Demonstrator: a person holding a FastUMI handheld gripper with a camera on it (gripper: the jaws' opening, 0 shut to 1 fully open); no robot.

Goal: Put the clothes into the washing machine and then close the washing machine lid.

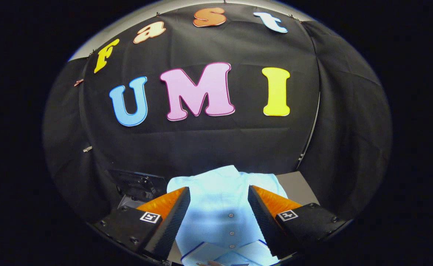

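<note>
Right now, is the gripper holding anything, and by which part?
Nothing is held. The gripper is open, its fingers spread apart over the light blue shirt, which lies flat on the table between and beyond them.

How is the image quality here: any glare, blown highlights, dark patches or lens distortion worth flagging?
Gripper view: strong fisheye bending, so the wall's edges curve; the pale blue shirt between the open jaws of the gripper is overexposed, its folds washed out though its buttons stay legible; the dark machine beyond the left finger sits in deep shadow with little detail; the grey table is evenly lit; no motion blur.
</note>
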